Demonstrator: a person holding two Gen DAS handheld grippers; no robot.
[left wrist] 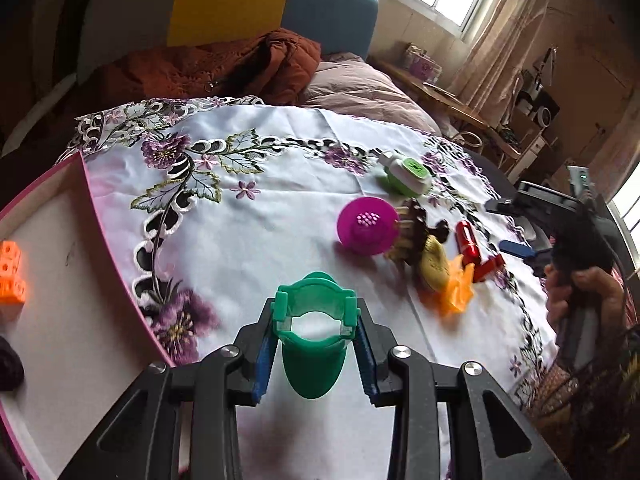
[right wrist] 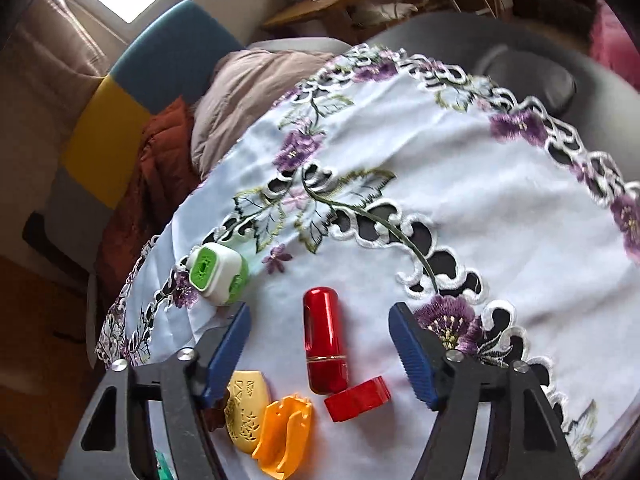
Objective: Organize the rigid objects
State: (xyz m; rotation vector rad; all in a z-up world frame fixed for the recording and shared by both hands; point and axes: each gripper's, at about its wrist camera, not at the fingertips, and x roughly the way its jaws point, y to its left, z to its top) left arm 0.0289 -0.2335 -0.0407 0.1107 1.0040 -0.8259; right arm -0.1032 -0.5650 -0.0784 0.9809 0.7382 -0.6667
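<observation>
My left gripper (left wrist: 316,320) is shut on a green plastic piece (left wrist: 314,360), held above the embroidered tablecloth (left wrist: 280,152), just right of a pink-rimmed tray (left wrist: 104,236). An orange block (left wrist: 11,272) lies in the tray. My right gripper (right wrist: 320,320) is open, its fingers either side of a red cylinder (right wrist: 324,340) lying on the cloth. A red block (right wrist: 358,398), an orange piece (right wrist: 286,436) and a yellow oval piece (right wrist: 244,412) lie near it. The right gripper also shows in the left wrist view (left wrist: 520,248).
A green and white box (right wrist: 218,272) sits by the cloth's edge; it also shows in the left wrist view (left wrist: 406,172). A magenta disc (left wrist: 368,230) and a brown toothed piece (left wrist: 412,232) lie mid-table. A dark object (left wrist: 8,364) lies in the tray. A bed with bedding stands behind.
</observation>
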